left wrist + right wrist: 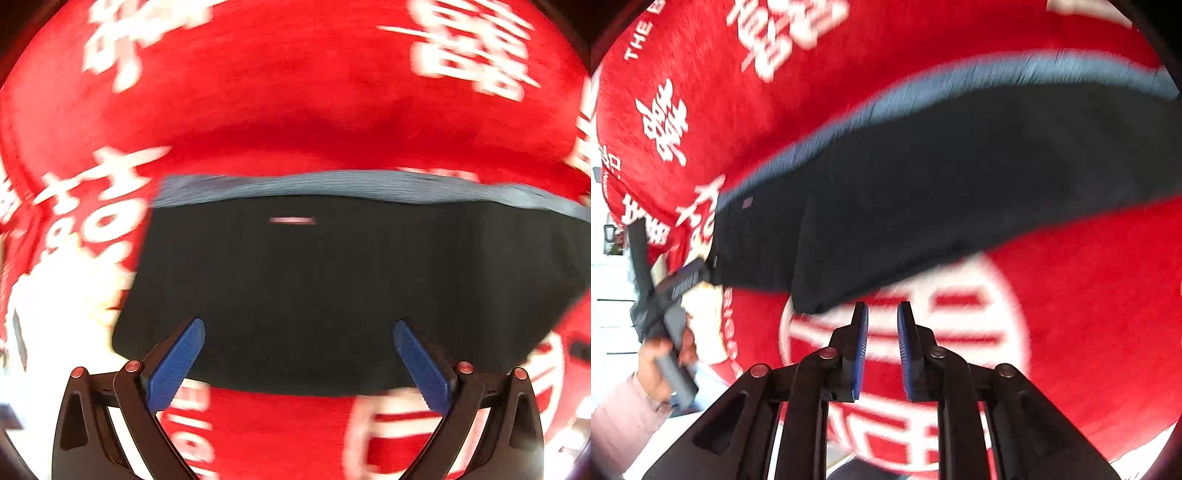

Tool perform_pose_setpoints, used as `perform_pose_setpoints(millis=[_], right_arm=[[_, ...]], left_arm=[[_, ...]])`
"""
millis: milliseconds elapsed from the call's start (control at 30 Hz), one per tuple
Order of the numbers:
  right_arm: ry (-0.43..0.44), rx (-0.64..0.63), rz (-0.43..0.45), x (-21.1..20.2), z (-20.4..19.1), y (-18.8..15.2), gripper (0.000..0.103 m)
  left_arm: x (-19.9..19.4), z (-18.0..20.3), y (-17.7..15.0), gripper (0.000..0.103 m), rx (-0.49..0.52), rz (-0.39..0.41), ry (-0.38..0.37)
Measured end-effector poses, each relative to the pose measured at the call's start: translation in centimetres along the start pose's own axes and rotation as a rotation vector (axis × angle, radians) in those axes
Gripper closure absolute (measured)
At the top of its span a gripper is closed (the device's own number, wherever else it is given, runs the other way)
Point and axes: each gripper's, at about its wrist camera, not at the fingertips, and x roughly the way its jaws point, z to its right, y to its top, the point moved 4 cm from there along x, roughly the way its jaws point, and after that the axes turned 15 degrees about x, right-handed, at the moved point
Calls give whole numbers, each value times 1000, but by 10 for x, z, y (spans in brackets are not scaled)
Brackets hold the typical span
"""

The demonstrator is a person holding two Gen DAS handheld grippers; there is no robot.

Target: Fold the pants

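Black pants (314, 288) with a grey-blue waistband (332, 184) lie folded flat on a red cloth. My left gripper (299, 326) hangs above their near edge, jaws wide open and empty. In the right wrist view the pants (923, 192) run from lower left to upper right, with a folded layer ending at a corner just ahead of my right gripper (882, 308). Its blue pads stand a narrow gap apart with nothing between them, just off the pants' near edge. The left gripper (669, 246) shows at the pants' left corner, held by a hand (661, 354).
The red cloth (295, 92) with large white characters covers the surface all around the pants (1089, 295). Its edge falls off at the left, where a white floor (55, 314) shows. A pale pink sleeve (617, 417) is at the lower left.
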Motion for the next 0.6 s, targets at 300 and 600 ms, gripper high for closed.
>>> perform_pose_setpoints(millis=[300, 600], right_arm=[[-151, -75, -5, 31, 21, 49, 90], [-108, 49, 2, -9, 72, 29, 67]], left_arm=[[38, 127, 23, 0, 147, -61, -105], [12, 132, 30, 0, 95, -53, -73]])
